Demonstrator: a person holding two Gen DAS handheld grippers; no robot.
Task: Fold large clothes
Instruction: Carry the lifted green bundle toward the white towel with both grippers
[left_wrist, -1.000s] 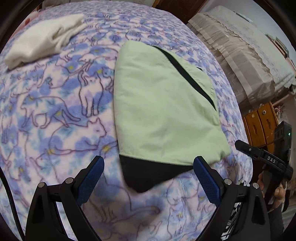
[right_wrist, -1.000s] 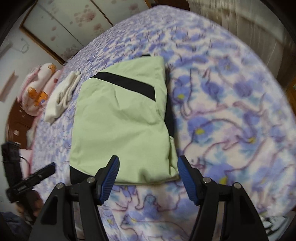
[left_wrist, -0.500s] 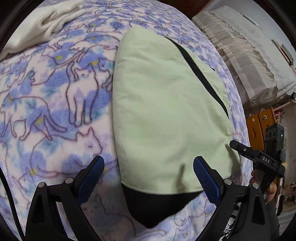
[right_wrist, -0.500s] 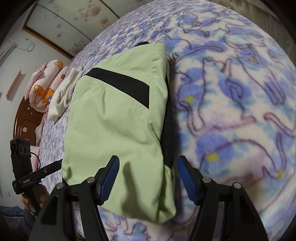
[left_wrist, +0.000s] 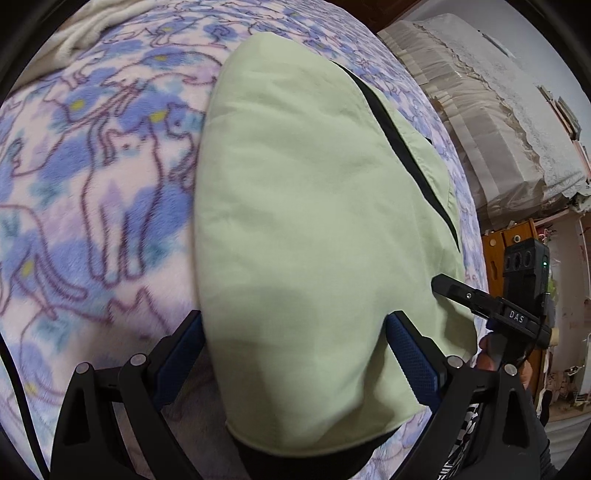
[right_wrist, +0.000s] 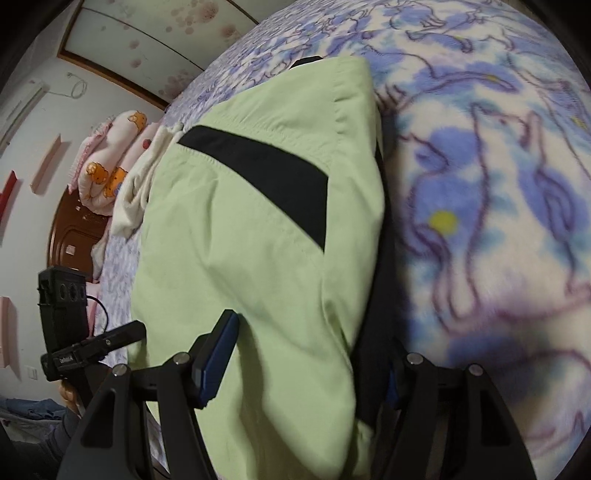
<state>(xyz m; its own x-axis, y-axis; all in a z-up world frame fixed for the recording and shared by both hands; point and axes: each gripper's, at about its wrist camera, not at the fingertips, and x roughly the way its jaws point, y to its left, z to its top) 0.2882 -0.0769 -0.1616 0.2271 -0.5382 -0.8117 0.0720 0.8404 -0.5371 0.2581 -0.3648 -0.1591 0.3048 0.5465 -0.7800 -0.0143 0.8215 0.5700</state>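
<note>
A bed (left_wrist: 92, 206) under a cat-print fleece blanket (right_wrist: 498, 229) carries the pale green garment (left_wrist: 306, 221), already folded into a compact panel with black trim, lying flat near the bed's near edge. The cloth looks light, soft and limp, likely to sag unless taken at both near corners along the hem. The left tongs (left_wrist: 295, 354) straddle the hem's left part, spread wide, not gripping. The right tongs (right_wrist: 306, 362) sit over the hem's right corner, also spread wide; one finger is partly hidden behind the cloth. Both point low along the bed, side by side.
</note>
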